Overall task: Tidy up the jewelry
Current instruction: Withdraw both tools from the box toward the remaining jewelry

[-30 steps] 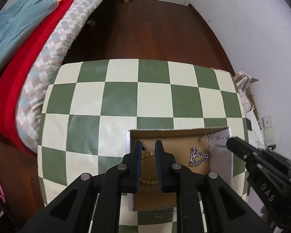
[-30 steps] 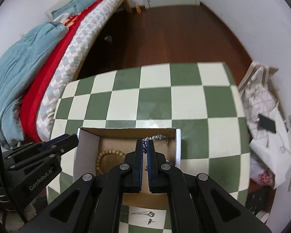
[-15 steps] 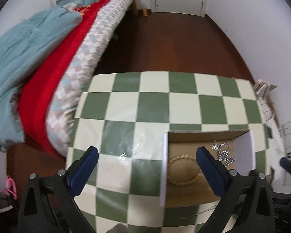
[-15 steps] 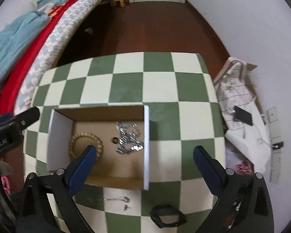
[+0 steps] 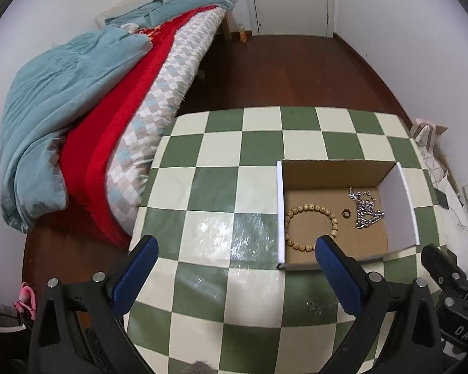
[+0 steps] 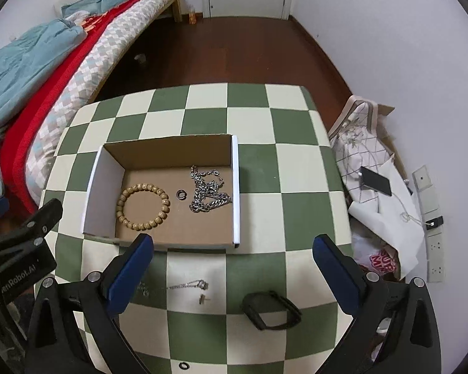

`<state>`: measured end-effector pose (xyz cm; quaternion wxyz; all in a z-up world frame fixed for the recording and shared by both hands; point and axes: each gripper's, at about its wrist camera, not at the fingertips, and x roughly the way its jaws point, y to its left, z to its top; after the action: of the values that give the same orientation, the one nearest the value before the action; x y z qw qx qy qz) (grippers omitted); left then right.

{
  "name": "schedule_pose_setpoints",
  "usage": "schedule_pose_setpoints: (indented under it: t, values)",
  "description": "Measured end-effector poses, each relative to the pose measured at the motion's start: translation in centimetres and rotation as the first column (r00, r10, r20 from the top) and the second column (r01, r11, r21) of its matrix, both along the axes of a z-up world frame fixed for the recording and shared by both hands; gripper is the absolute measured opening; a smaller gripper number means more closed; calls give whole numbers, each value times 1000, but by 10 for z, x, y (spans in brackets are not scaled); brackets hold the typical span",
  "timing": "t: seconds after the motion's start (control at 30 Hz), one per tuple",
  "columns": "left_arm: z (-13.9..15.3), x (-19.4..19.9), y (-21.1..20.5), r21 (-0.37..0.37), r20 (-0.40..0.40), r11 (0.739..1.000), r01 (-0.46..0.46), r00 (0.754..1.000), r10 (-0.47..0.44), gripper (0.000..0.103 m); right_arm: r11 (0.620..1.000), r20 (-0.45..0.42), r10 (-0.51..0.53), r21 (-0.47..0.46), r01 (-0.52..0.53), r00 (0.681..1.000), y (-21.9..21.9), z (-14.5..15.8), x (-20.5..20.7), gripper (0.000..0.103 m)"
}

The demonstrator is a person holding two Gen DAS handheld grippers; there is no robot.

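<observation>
The open box [image 6: 171, 152] on the checked table [image 6: 296, 168] holds a bead bracelet [image 6: 143, 206] at left, a small ring [image 6: 181, 194] and a heaped chain [image 6: 206, 192] at right. Only the right view shows a thin necklace [image 6: 188, 285] lying left-right and a black band [image 6: 271, 310] nearer. Both the left gripper [image 5: 234, 271] and right gripper [image 6: 232, 268] gape wide, empty.

box [image 6: 236, 193] on table [image 6: 299, 168] | inside: bracelet [image 6: 143, 206] left, ring [image 6: 181, 193] middle, chain [image 6: 207, 193] right | thin necklace [image 6: 187, 285], band [image 6: 270, 310] before box
</observation>
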<state>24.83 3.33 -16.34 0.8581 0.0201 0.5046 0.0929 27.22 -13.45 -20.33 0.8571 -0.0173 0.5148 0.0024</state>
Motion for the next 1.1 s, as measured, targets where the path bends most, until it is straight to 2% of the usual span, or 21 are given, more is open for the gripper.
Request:
schedule_pose_setpoints:
  t: [0.1, 0.4, 0.63, 0.73, 0.8, 0.87, 0.97, 1.03, 1.1]
  values:
    - [12, -13, 1, -13, 27, 1000, 2, 1000, -2, 103, 1000, 36, -2, -4, 2, 999, 0, 13, -15, 103]
    - [62, -63, 3, 35, 169, 999, -7, 986, 1, 103, 1000, 153, -3, -15, 5, 988, 5, 60, -62, 103]
    - [88, -98, 5, 38, 245, 999, -4, 969, -6, 103, 1000, 224, -7, 15, 4, 975, 6, 89, -102, 103]
    - [91, -110, 8, 26, 263, 1000, -9, 965, 2, 103, 998, 221, -24, 61, 11, 975, -2, 92, -117, 103]
    - [85, -116, 9, 40, 266, 999, -15, 964, 4, 103, 996, 190, -37, 82, 22, 981, -8, 84, -124, 103]
    - [71, -123, 8, 87, 244, 996, -30, 970, 8, 103, 995, 139, -44, 99, 30, 989, -12, 64, -131, 103]
    - [38, -128, 11, 147, 185, 988, -55, 982, 27, 103, 993, 35, -47, 106, 43, 998, -14, 17, -140, 100]
    - [9, -129, 13, 192, 122, 979, -68, 991, 45, 103, 994, -55, -18, 111, 24, 998, -7, -24, -143, 87]
    - [-19, -130, 16, 237, 59, 969, -68, 997, 56, 103, 993, -117, 24, 118, -10, 993, 4, -59, -147, 66]
